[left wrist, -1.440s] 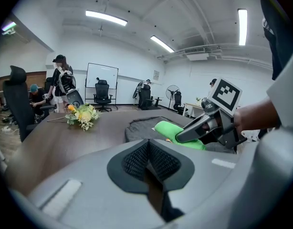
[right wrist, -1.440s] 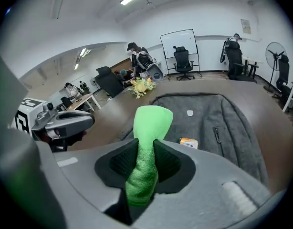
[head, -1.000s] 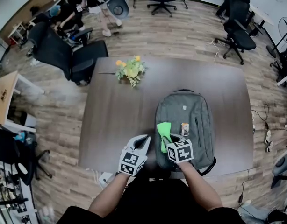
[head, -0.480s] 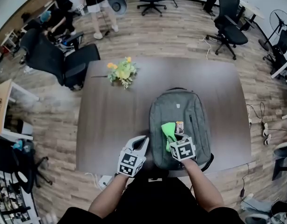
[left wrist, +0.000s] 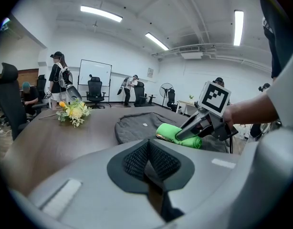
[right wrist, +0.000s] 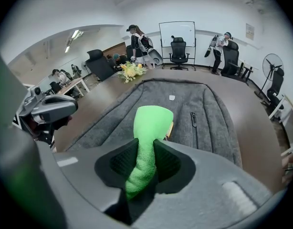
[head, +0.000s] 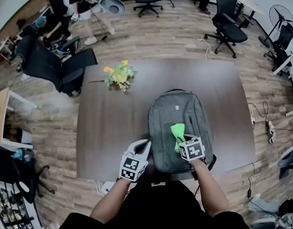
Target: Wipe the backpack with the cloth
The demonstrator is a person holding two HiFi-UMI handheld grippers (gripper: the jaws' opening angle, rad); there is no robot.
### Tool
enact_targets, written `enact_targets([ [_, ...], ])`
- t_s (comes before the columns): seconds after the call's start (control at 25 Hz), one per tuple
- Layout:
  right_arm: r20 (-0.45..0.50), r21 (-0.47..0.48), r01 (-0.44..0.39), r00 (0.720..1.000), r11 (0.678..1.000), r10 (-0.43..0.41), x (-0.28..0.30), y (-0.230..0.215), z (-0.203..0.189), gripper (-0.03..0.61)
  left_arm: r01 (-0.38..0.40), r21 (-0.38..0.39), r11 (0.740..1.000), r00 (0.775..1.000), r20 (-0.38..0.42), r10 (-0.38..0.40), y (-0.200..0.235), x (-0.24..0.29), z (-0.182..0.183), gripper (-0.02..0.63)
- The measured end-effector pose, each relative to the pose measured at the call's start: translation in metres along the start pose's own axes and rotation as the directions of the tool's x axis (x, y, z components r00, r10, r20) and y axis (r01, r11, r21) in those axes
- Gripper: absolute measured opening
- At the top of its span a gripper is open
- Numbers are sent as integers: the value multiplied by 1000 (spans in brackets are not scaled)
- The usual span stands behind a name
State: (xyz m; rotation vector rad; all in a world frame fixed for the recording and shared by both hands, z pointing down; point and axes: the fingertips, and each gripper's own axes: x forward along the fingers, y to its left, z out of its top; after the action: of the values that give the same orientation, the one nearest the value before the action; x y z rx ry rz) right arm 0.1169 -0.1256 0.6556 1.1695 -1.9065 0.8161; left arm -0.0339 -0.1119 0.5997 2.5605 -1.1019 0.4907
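A grey backpack point(head: 177, 113) lies flat on the dark table point(head: 108, 128), near its front edge. My right gripper point(head: 181, 141) is shut on a bright green cloth point(head: 177, 131), which rests on the bag's lower middle. In the right gripper view the cloth point(right wrist: 150, 123) runs out from between the pads onto the backpack point(right wrist: 204, 113), covering most of a small tag. My left gripper point(head: 142, 147) hovers over the table just left of the bag, jaws shut with nothing in them. From the left gripper view, the cloth point(left wrist: 177, 134) and right gripper point(left wrist: 194, 128) show on the backpack point(left wrist: 134, 125).
A bunch of yellow flowers point(head: 119, 75) lies on the table's far left part. Office chairs point(head: 65, 63) stand around the table, and people move at the back of the room. The table's front edge runs just under my grippers.
My right gripper has slid the green cloth rightward across the backpack, from its left part to the middle, over the small tag. The left gripper has stayed beside the bag.
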Motion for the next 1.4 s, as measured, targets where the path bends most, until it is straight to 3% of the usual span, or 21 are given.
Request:
enact_targets([
  [0.36,-26,0,90,996,996,-90,-13,-38,-14,97,6,3,1000,1000,8,-6,-2,1,2,20],
  [0.84,-68,-52,264,961,963,-267,-41,-99,-31,97,21,9,1000,1000,-4,-21,-7,5,0,20],
  [1.08,-47,34,274,961,961,-272,-54,-119,-35,97,25,14,1000,1000,-11,-25,-10,5,-1,20],
  [1.4,-39,30,334,942,942,-333,-64,-136,-39,97,21,19,1000,1000,-11,-21,-8,3,-3,20],
])
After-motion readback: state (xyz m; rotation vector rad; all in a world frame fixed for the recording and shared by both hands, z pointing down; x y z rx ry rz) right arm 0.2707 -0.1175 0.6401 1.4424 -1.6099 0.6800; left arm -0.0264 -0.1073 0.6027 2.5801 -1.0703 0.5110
